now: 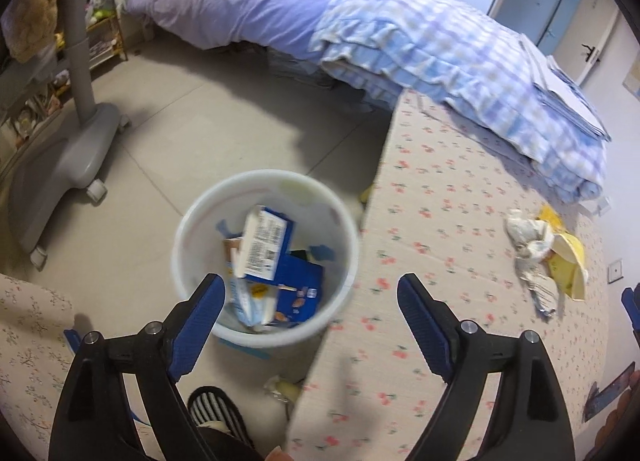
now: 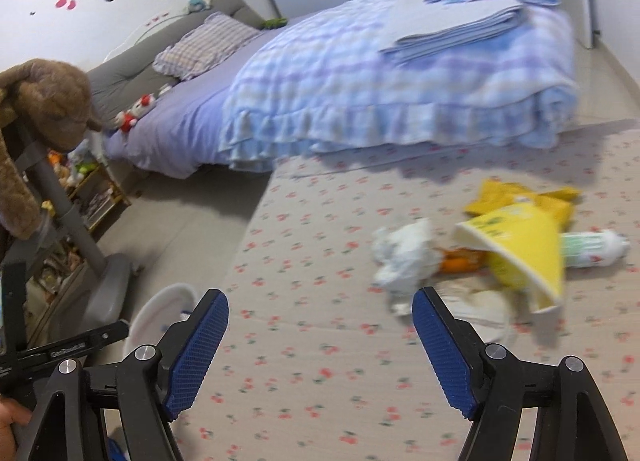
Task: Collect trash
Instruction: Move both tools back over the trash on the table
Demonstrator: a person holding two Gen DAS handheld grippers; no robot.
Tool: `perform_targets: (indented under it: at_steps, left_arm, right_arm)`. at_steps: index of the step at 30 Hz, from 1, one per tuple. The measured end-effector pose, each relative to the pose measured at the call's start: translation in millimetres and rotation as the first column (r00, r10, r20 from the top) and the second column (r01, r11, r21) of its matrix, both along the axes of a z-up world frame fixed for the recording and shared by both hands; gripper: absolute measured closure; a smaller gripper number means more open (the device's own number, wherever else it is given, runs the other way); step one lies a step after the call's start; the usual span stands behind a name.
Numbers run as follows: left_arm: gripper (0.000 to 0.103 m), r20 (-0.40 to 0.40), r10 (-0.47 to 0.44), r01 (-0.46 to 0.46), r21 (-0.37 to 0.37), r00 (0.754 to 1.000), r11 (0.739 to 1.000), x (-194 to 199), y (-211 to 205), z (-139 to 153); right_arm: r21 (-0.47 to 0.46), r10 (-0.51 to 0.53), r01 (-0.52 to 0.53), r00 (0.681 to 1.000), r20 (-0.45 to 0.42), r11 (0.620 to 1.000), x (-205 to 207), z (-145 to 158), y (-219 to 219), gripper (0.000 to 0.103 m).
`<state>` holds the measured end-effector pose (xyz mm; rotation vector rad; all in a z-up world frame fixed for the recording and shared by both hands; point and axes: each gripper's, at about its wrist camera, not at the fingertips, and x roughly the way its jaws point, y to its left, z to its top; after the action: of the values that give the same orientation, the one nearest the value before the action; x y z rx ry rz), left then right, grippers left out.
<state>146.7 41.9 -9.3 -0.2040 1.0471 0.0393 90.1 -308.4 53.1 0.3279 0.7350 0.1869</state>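
Floor: grey tiles, white trash bin [image 1: 192,221] beside the floral mattress [image 1: 440,261].
Mattress: crumpled wrappers [image 2: 404,257].
Left gripper [image 1: 310,287]: spread, empty.
Right gripper [image 2: 320,301]: spread, empty.

The round white plastic bin [image 1: 188,229] holds blue-and-white printed cartons [image 1: 266,249]. The cream mattress cover [image 2: 320,341] carries a small red cherry print with green leaves. On it lie a crumpled white paper wad [image 2: 404,257] and a yellow paper cup [image 2: 524,249]. The quilt [image 2: 360,101] is blue-and-white checked. The floor tiles [image 1: 180,133] are grey.
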Motion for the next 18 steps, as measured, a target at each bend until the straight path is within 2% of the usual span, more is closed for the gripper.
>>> perform_targets:
  at_steps: [5,10,18]
  left_arm:
    - [0.010,0.030,-0.042,0.043,-0.030,0.999,0.999,-1.9,-32.6,9.0]
    - [0.005,0.065,-0.078,0.082,-0.062,0.995,0.995,0.2,-64.5,14.7]
    - [0.005,0.034,-0.082,0.085,-0.096,0.996,0.992,23.5,-118.6,-2.3]
  right_arm:
    - [-0.037,-0.069,0.069,0.998,0.005,0.997,-9.8,3.7,-38.5,0.019]
    - [-0.040,-0.160,0.159,0.987,-0.029,0.986,-12.5,-3.5,-82.0,0.017]
    - [-0.019,-0.298,0.298,0.945,-0.132,0.954,5.5,-34.3,-133.4,0.017]
